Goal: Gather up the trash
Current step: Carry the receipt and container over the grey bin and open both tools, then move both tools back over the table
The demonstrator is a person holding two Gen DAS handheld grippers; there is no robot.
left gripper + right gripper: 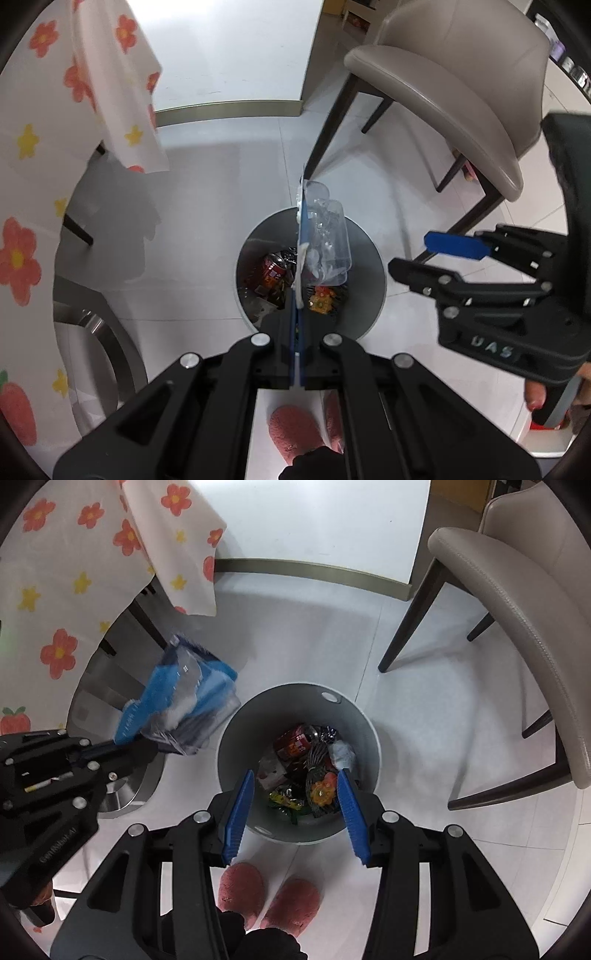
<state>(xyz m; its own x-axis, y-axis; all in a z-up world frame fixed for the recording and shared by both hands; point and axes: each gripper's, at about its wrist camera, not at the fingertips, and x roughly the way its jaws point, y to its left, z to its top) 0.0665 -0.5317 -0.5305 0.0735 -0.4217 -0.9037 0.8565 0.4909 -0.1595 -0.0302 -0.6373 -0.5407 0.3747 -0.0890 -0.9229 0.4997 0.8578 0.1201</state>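
A grey round trash bin [369,734] stands on the white floor, holding a red can [294,743], wrappers and other trash. My left gripper [297,347] is shut on a blue-backed clear plastic blister pack [325,243] and holds it above the bin [369,280]. In the right wrist view the pack [184,698] hangs left of the bin, held by the left gripper [129,734]. My right gripper [295,808] is open and empty over the bin's near rim; it also shows in the left wrist view [424,254].
A beige chair [524,635] with dark legs stands right of the bin. A flowered tablecloth [74,572] hangs at left over a table with a metal base [122,794]. A white cabinet [314,528] is behind. Pink slippers [269,897] are near the bin.
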